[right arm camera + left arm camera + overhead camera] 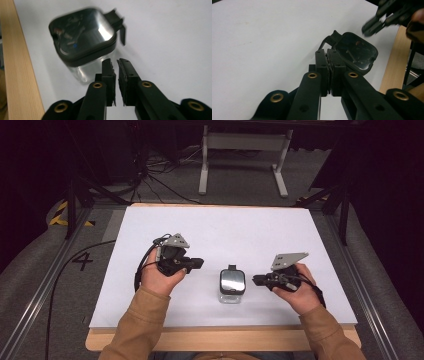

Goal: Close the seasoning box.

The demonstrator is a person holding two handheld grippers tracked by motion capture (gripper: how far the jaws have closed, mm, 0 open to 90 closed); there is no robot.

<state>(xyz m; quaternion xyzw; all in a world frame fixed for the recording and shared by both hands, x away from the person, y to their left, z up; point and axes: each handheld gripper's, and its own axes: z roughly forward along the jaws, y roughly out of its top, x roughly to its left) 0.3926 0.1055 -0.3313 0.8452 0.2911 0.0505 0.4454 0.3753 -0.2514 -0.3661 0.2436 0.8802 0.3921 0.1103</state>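
A white bench (225, 230) fills mid-frame; low at its centre stands a clear container with a black latched lid (232, 286). Left gripper (196, 263) and right gripper (257, 280) flank it, jaws nearly closed, empty. Likely next: spread jaws before gripping the lid.
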